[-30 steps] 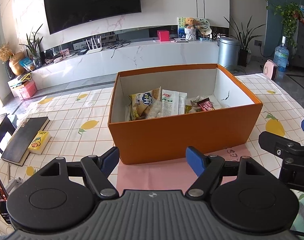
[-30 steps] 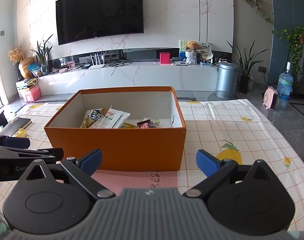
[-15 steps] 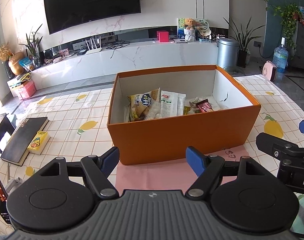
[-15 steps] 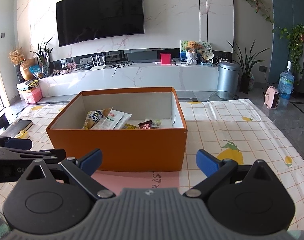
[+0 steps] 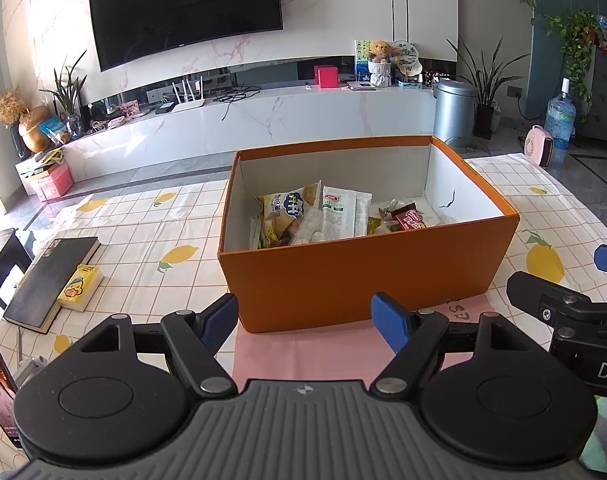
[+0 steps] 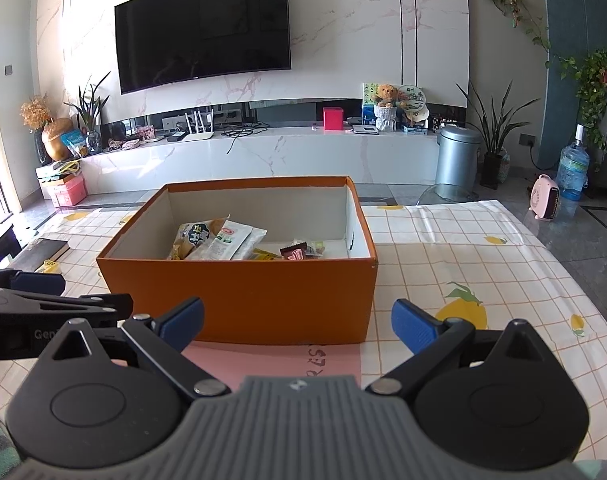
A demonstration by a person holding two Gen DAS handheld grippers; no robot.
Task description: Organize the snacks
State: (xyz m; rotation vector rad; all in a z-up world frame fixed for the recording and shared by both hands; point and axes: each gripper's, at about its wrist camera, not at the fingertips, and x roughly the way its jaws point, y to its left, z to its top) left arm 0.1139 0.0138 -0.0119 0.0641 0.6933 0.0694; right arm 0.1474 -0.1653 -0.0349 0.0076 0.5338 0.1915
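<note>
An orange box (image 5: 367, 280) stands on a pink sheet (image 5: 303, 356) on the lemon-print tablecloth; it also shows in the right wrist view (image 6: 243, 300). Inside lie several snack packets: a yellow bag (image 5: 289, 212), a white packet (image 5: 339, 216) and a dark red wrapped sweet (image 5: 411, 219). My left gripper (image 5: 305, 320) is open and empty just in front of the box's near wall. My right gripper (image 6: 297, 322) is open and empty, also in front of the box, to the right of the left one.
A dark book (image 5: 51, 276) with a yellow tissue pack (image 5: 79, 286) lies on the table's left side. The right gripper's arm (image 5: 563, 312) shows at the right of the left wrist view. A TV wall and white cabinet stand behind.
Both grippers have drifted slightly; the box sits a little lower and nearer in both views. Both stay open and empty.
</note>
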